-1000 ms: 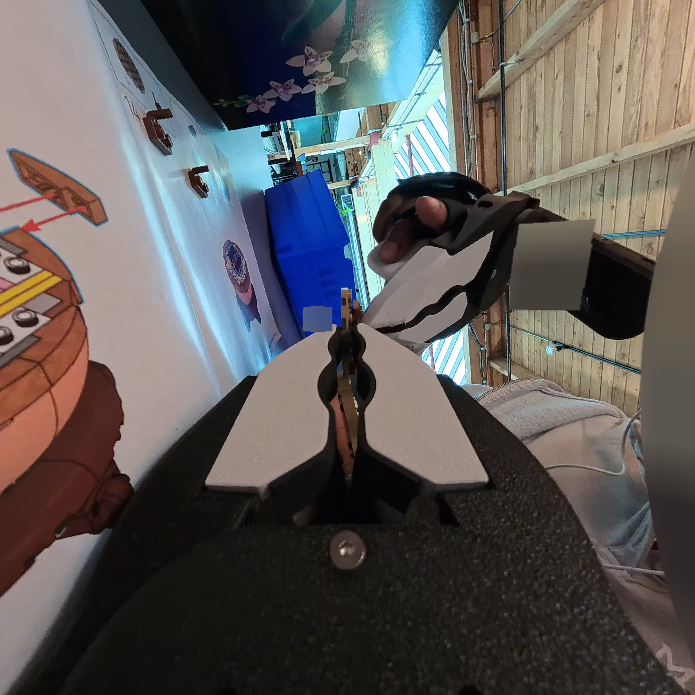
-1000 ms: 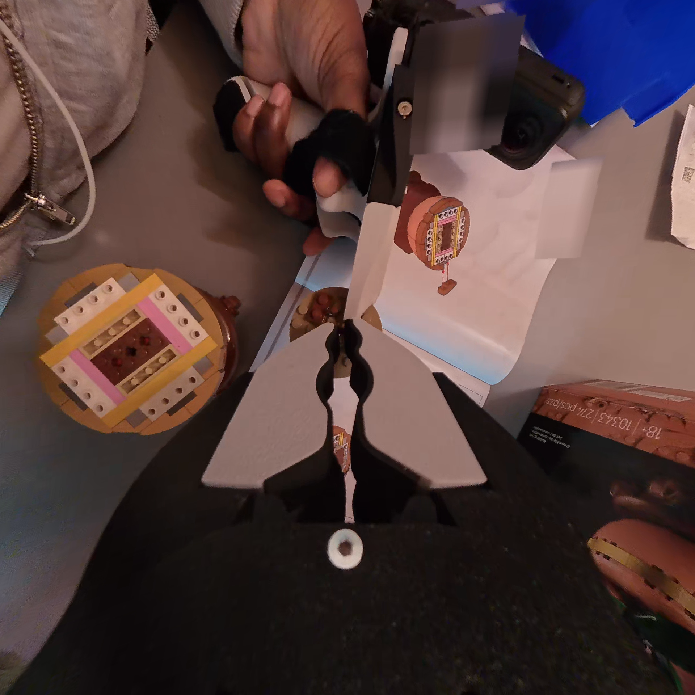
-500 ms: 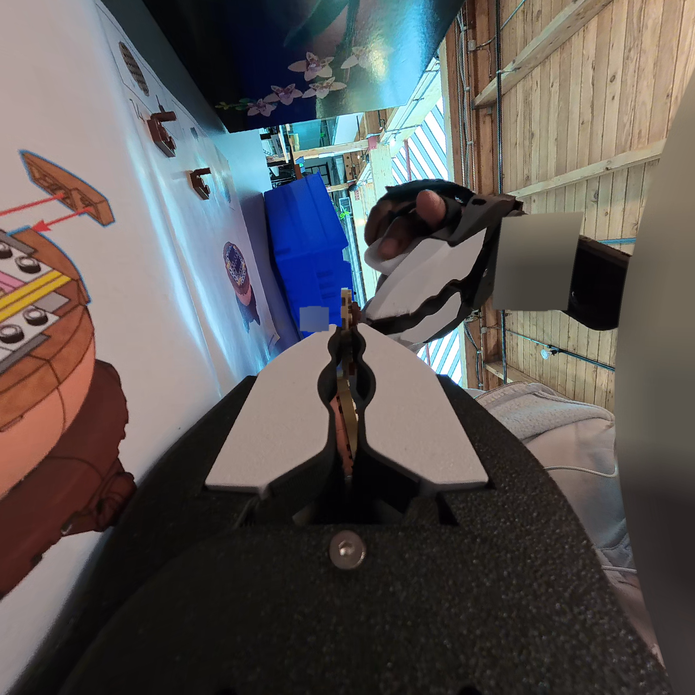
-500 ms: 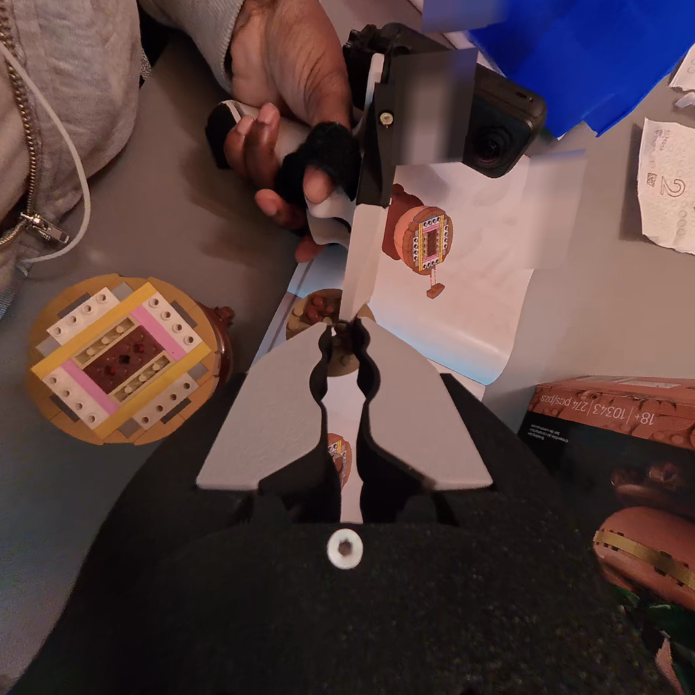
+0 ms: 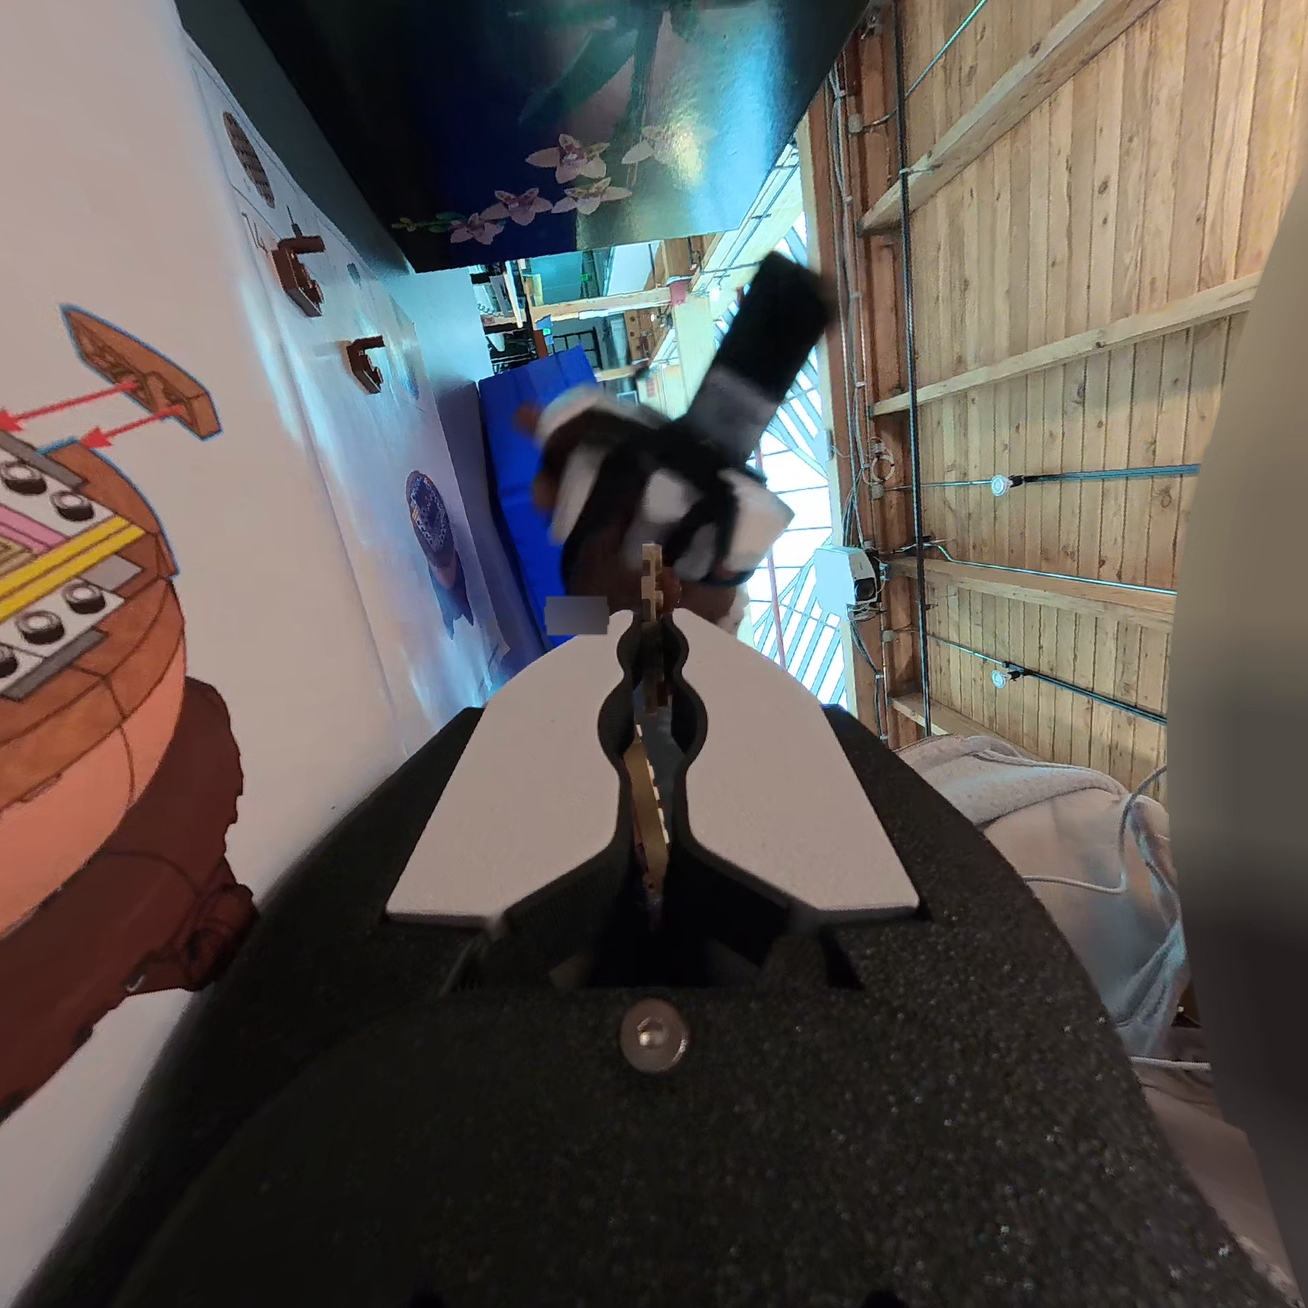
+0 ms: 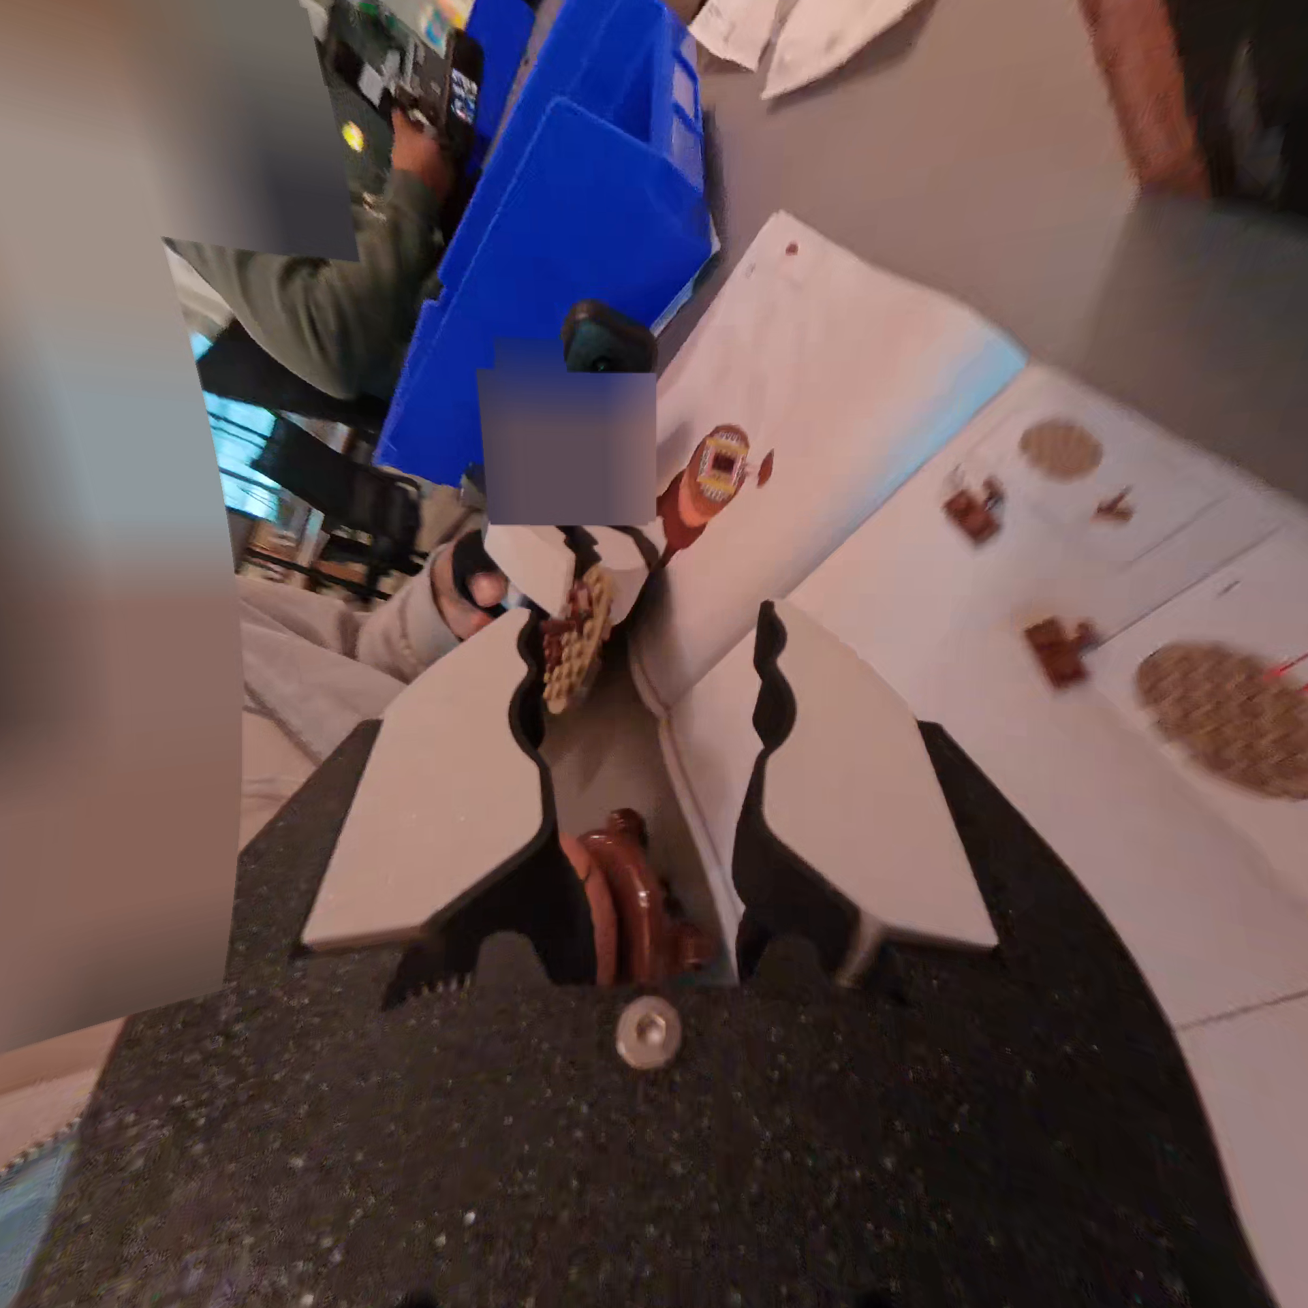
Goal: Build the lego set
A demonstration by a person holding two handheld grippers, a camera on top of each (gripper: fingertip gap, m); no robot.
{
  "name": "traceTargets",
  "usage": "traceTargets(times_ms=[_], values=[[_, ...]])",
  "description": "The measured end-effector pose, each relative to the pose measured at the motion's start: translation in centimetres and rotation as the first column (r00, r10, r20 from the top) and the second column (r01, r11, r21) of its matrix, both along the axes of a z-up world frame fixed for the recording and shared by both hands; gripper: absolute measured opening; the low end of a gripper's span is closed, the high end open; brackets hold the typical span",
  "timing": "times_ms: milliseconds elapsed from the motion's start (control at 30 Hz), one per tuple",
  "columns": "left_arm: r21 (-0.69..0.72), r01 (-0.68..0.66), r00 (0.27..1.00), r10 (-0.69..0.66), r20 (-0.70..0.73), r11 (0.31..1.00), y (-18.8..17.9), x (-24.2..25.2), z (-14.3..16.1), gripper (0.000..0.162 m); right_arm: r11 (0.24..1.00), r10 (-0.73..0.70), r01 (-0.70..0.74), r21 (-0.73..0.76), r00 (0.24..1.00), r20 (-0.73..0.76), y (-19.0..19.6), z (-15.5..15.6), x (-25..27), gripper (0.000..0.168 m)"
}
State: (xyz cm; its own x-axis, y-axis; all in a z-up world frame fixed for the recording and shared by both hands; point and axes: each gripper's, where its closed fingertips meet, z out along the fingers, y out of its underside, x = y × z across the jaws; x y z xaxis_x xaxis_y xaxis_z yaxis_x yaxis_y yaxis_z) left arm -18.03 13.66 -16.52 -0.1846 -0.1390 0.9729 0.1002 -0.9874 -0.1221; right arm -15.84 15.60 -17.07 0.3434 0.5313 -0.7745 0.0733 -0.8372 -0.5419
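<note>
Left tool [image 5: 651, 623] clamped edge-on on round tan plate [image 5: 645, 778], presenting its face. Right tool [image 6: 647, 616] spread apart, empty, facing the plate, likely for adding a brick.

Little can be read here. In the left wrist view, the open instruction booklet [image 5: 141, 212] carries one small printed step number at about ten o'clock, beside brown part drawings. In the right wrist view, the booklet [image 6: 814, 368] and the paper sheets [image 6: 814, 49] at twelve o'clock are too blurred to read.
</note>
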Motion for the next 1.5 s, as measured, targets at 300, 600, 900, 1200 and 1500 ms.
traceTargets(times_ms=[300,600,900,1200,1500], values=[[0.007,0.000,1.000,0.000,0.002,1.000,-0.2,0.2,0.1,0.004,0.984,-0.004,-0.023,-0.177,0.988,-0.154,-1.1,-0.2,-1.7,0.033],[0.026,-0.002,1.000,0.002,-0.017,1.000,-0.3,0.3,0.0,0.004,0.980,0.023,-0.067,-0.186,0.973,-0.231,-1.6,0.6,-1.8,0.009],[0.045,0.008,1.000,-0.010,0.029,0.999,-0.6,-0.3,0.8,0.015,0.974,0.011,-0.088,-0.211,0.940,-0.340,-1.8,1.9,-1.3,0.008],[0.068,0.003,0.999,-0.006,0.046,0.998,-0.8,-0.6,1.2,0.005,0.963,0.047,-0.128,-0.236,0.946,-0.320,-2.2,1.7,-1.5,0.009],[0.046,-0.011,0.998,0.008,0.065,0.999,-0.8,-0.7,1.2,0.003,0.964,0.053,-0.124,-0.236,0.957,-0.286,-2.0,1.7,-1.7,0.017]])
